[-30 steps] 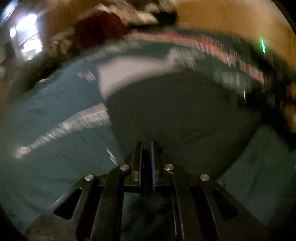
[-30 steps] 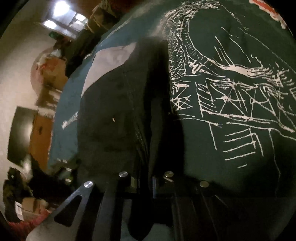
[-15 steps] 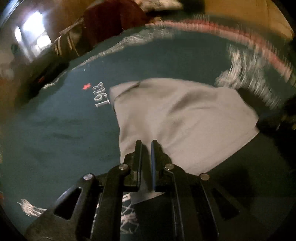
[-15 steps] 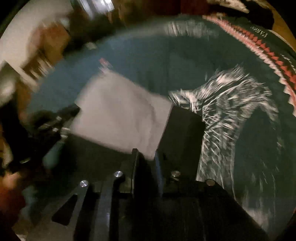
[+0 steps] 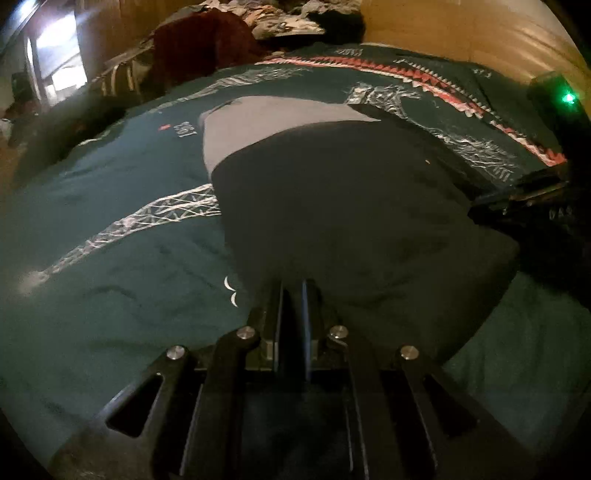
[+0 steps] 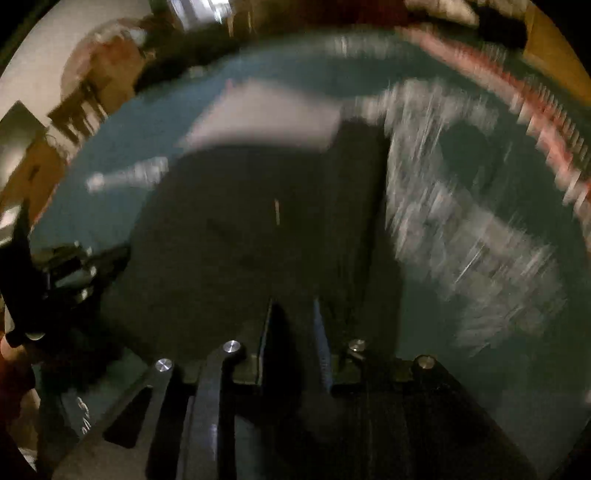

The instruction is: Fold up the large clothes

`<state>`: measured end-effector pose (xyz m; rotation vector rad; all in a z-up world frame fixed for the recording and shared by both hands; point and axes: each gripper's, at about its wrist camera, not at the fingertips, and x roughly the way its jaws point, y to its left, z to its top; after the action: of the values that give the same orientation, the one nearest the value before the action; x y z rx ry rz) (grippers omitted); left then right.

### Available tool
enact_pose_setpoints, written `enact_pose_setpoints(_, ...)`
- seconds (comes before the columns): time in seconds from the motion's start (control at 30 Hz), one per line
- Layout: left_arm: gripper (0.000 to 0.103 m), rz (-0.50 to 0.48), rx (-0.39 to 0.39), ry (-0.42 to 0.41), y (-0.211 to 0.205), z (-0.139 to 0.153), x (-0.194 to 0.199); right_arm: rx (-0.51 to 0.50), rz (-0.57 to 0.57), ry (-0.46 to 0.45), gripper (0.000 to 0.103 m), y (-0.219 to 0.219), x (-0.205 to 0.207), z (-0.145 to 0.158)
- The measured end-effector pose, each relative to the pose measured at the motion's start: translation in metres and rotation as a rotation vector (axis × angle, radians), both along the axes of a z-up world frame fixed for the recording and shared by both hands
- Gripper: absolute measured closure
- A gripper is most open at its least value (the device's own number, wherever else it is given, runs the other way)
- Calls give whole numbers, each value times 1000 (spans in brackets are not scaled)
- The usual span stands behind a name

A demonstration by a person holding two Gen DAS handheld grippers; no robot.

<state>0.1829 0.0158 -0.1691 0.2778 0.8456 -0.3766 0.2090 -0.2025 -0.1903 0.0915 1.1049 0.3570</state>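
A large dark garment (image 5: 354, 221) with a light grey far part (image 5: 280, 118) lies spread on a teal bedspread (image 5: 110, 295). My left gripper (image 5: 291, 291) is shut on the garment's near edge. The blurred right wrist view shows the same garment (image 6: 258, 229) and its grey part (image 6: 266, 114). My right gripper (image 6: 293, 310) is closed on the dark cloth at its near edge. The right gripper's body shows at the right of the left wrist view (image 5: 535, 199); the left gripper shows at the left of the right wrist view (image 6: 62, 266).
The bedspread has white printed patterns (image 5: 147, 218) and a red-and-white border (image 5: 443, 88). A pile of clothes, one dark red (image 5: 199, 44), lies at the far end. A wooden wall (image 5: 461, 29) stands behind. A green light (image 5: 569, 98) glows at right.
The dark part of the garment has come back over the grey part, which half a second ago filled the middle of both views. Both grippers kept their hold; the right one is still moving.
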Motion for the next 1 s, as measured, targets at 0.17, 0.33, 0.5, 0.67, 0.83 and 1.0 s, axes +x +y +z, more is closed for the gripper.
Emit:
enact_pose_setpoints(0.17, 81, 101, -23, -49, 6, 39, -41, -86, -14, -114, 66, 7, -22, 39)
enact_pose_setpoints(0.33, 21, 260, -38, -65, 22, 29, -78, -80, -127, -207, 8, 1, -96, 65)
enact_pose_setpoints(0.5, 14, 298, 1, 31, 22, -9, -88, -141, -170, -106, 9, 7, -143, 21)
enact_pose_setpoints(0.67, 0, 336, -39, 106, 32, -34, -81, -193, -202, -60, 1, 8, -153, -17)
enact_pose_setpoints(0.83, 0, 351, -43, 103, 30, -38, -73, -200, -215, -25, 0, 6, -144, -24)
enact_pose_setpoints(1.0, 0, 364, -12, 171, 25, -27, -68, -204, -194, 16, 0, 5, -135, -24)
